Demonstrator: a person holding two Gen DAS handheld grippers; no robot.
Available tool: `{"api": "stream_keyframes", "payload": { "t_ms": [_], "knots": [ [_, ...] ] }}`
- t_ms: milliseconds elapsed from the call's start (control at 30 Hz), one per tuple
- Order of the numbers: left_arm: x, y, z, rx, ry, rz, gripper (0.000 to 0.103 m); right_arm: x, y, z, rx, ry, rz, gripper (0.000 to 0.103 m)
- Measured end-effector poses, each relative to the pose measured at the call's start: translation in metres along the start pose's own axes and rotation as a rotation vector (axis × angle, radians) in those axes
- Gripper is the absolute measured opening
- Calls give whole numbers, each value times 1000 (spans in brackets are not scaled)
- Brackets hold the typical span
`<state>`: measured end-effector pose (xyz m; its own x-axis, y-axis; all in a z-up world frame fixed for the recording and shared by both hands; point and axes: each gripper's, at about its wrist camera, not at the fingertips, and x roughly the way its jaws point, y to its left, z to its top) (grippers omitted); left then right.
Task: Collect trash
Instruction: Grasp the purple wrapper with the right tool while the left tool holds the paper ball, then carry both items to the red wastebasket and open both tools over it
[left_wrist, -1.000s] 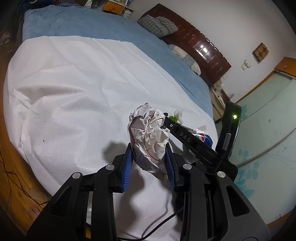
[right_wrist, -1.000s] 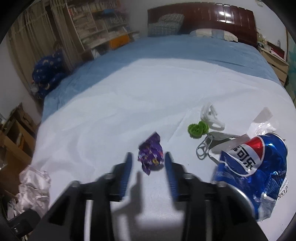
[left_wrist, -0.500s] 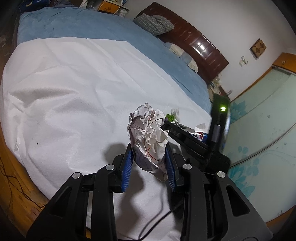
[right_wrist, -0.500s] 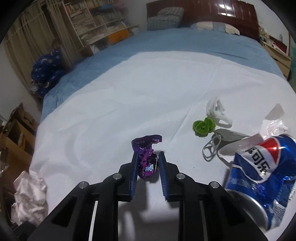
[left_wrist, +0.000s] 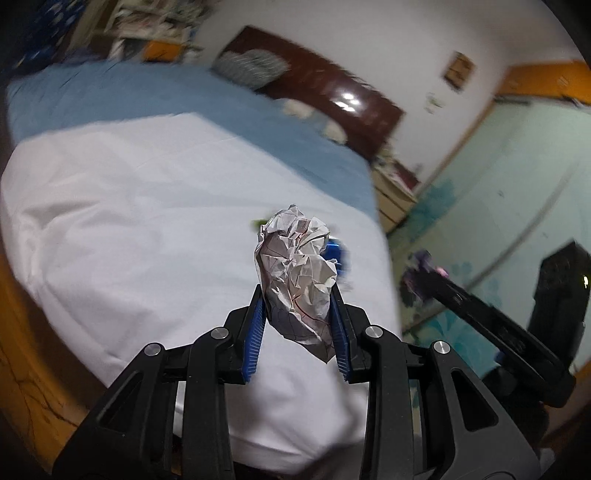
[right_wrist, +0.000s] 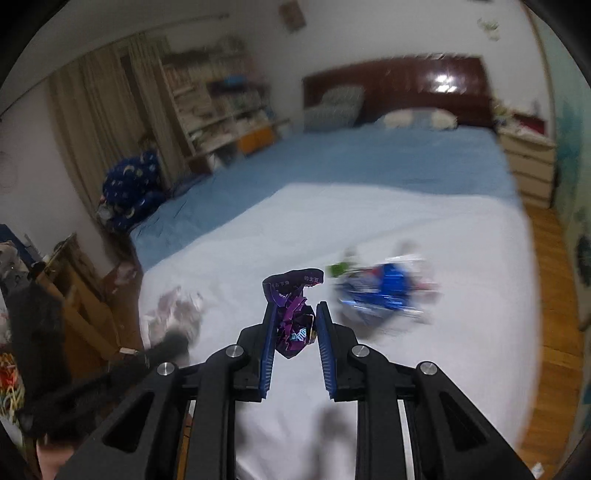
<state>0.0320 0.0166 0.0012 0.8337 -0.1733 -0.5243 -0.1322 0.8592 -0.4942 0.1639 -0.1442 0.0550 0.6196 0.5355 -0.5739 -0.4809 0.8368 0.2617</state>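
My left gripper (left_wrist: 297, 306) is shut on a crumpled white paper ball (left_wrist: 297, 273) and holds it above the white sheet (left_wrist: 129, 229). My right gripper (right_wrist: 293, 319) is shut on a crumpled purple wrapper (right_wrist: 293, 314), lifted off the bed. In the left wrist view the right gripper (left_wrist: 424, 277) shows at the right, off the bed's edge, with the purple wrapper. A crushed blue Pepsi can (right_wrist: 380, 291) and a small green scrap (right_wrist: 338, 269) lie on the sheet ahead, blurred. The can (left_wrist: 338, 254) peeks out behind the paper ball.
The white sheet covers the near part of a blue bed (right_wrist: 369, 158) with a dark wooden headboard (right_wrist: 424, 92). Wooden floor (right_wrist: 554, 295) lies to the right. A nightstand (right_wrist: 532, 162) stands by the headboard. Shelves (right_wrist: 221, 110) and clutter stand at the left.
My right gripper has closed on the purple wrapper and lifted it up and back from the bed. My left gripper has swung to the right with the paper ball. Both views are blurred by motion.
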Motion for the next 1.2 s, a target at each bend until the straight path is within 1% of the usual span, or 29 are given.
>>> {"api": "stream_keyframes", "payload": {
  "t_ms": [33,100,133,167,200,233,267,333,367,400,467,500,533,567,600,633,667,700,733,767,800,833,867,967,1067,1133,1200],
  "knots": [
    [-3,-23,0,39,-8,-21,32,-28,-17,-4,13,-9,-15,23],
    [-6,-72,-1,118,-8,-74,32,-70,-45,-11,40,-27,-48,23],
    [-6,-93,-3,152,-3,-98,32,-100,-67,-17,58,-36,-78,23],
    [-5,-122,-7,198,6,-128,32,-117,-81,-23,69,-43,-94,23],
    [-2,-147,-12,237,21,-157,32,-142,-101,-30,87,-50,-133,23],
    [2,-168,-18,264,37,-186,32,-165,-121,-38,103,-53,-176,23],
    [6,-186,-24,282,56,-214,32,-180,-136,-45,118,-56,-199,23],
    [27,-237,-44,327,129,-283,32,-220,-178,-68,165,-50,-281,23],
    [39,-263,-58,360,167,-307,32,-231,-192,-78,183,-45,-303,23],
    [48,-279,-68,383,194,-320,32,-247,-213,-93,211,-35,-339,23],
    [74,-315,-99,432,281,-358,32,-268,-250,-120,264,-11,-389,23],
    [96,-340,-123,459,352,-374,32,-276,-271,-139,303,11,-413,23],
    [110,-352,-139,480,404,-371,32,-282,-290,-159,345,35,-434,23],
    [128,-366,-164,509,471,-356,32,-285,-303,-173,367,60,-450,23],
    [144,-378,-184,539,531,-338,32,-288,-320,-194,417,88,-463,23],
    [155,-387,-200,568,573,-327,32,-288,-336,-216,466,121,-467,23],
    [172,-397,-227,615,633,-309,32,-288,-346,-232,499,144,-468,23],
    [184,-402,-246,645,676,-289,32,-286,-358,-253,548,170,-467,23],
    [193,-403,-259,656,710,-273,32,-284,-367,-271,585,202,-467,23],
    [206,-403,-278,666,773,-245,32,-282,-374,-285,609,222,-465,23],
    [214,-403,-289,674,814,-227,32,-278,-377,-295,626,235,-463,23],
    [218,-404,-295,686,839,-219,32,-274,-378,-305,641,249,-457,23],
    [221,-404,-301,700,859,-212,32,-271,-382,-310,651,267,-466,23],
    [225,-404,-311,735,889,-193,32,-261,-386,-322,673,285,-459,23],
    [234,-406,-318,742,926,-165,32,-252,-388,-323,672,297,-454,23],
    [237,-405,-317,740,936,-161,33,-246,-392,-321,674,298,-449,23],
    [234,-403,-318,736,940,-155,34,-243,-394,-321,678,299,-445,26]
  ]
}}
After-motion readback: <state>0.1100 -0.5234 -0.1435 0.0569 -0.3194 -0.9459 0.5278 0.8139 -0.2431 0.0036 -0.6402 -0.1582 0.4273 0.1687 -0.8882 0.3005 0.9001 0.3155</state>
